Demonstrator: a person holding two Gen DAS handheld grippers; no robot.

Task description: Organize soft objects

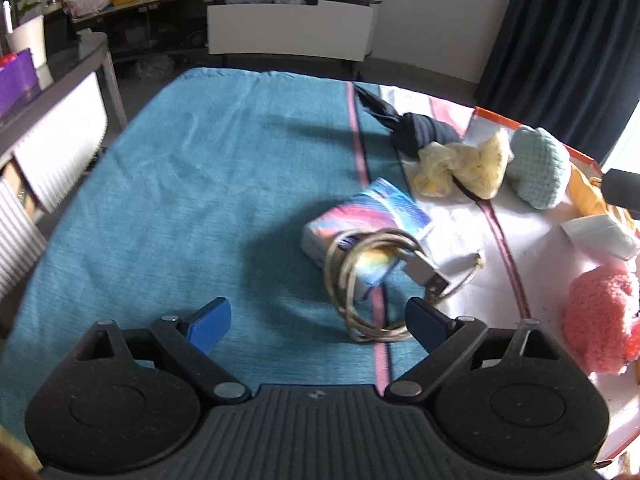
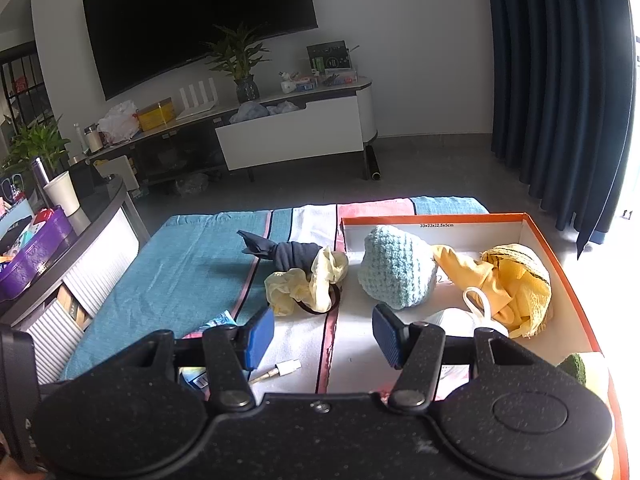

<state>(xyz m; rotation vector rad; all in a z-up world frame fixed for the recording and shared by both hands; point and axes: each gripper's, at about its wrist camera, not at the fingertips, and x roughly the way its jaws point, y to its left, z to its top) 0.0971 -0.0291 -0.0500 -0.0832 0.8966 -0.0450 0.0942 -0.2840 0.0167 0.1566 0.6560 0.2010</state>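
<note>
My left gripper (image 1: 318, 322) is open and empty, low over the teal cloth (image 1: 180, 200), just short of a coiled USB cable (image 1: 376, 280) that lies against a colourful tissue pack (image 1: 368, 224). My right gripper (image 2: 323, 338) is open and empty above the white stripe of the cloth. Ahead of it lie a pale yellow scrunchie (image 2: 306, 286), a dark blue knotted cloth (image 2: 286, 254) and a light blue knitted piece (image 2: 396, 270). An orange-rimmed box (image 2: 560, 264) holds a yellow glove (image 2: 476, 276) and a yellow knitted item (image 2: 528, 280). A pink fluffy item (image 1: 600, 320) sits at the right in the left wrist view.
A white face mask (image 2: 472, 316) lies in the box by my right finger. A white cable plug (image 2: 286, 368) lies on the cloth under my right gripper. A side table with a purple tray (image 2: 36, 248) stands left. A TV cabinet (image 2: 288, 136) is beyond the table.
</note>
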